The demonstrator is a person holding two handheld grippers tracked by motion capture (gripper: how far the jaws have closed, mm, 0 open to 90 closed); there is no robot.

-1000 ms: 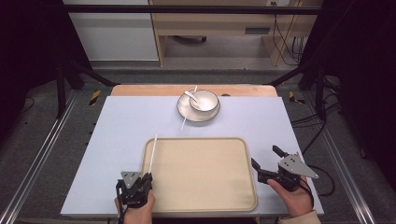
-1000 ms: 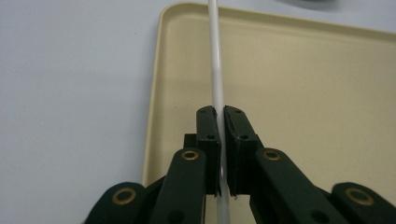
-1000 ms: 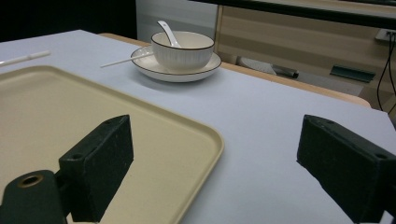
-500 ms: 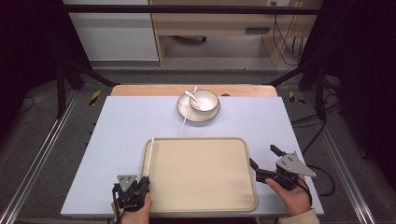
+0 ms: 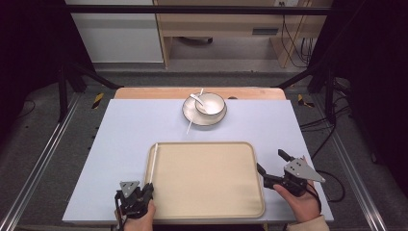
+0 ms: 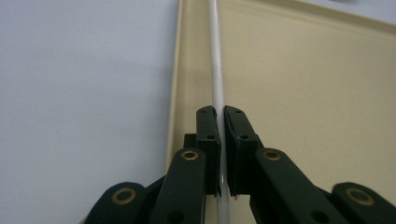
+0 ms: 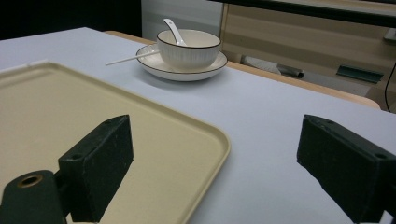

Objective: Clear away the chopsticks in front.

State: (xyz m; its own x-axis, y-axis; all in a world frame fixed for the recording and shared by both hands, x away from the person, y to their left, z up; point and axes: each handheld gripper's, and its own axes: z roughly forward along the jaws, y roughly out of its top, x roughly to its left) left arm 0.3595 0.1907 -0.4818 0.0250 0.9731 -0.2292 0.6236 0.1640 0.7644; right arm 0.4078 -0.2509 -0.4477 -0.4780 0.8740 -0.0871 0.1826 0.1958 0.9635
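My left gripper (image 5: 147, 188) (image 6: 220, 113) sits at the near left corner of the beige tray (image 5: 207, 144) (image 6: 303, 93), shut on the near end of a thin white chopstick (image 5: 153, 163) (image 6: 215, 60). The stick runs away from me just inside the tray's left rim. Right of the tray, my right gripper (image 5: 270, 161) (image 7: 215, 135) is held low over the pale table, open, with nothing between its jaws.
At the far middle of the table a white bowl (image 5: 210, 103) (image 7: 189, 46) with a spoon (image 5: 196, 98) (image 7: 173, 28) stands on a plate (image 5: 192, 117) (image 7: 215, 70). A second white chopstick (image 5: 190, 126) (image 7: 126, 58) leans on the plate's rim.
My left gripper has drawn back slightly toward the near edge, taking the chopstick with it. The right gripper has stayed in place.
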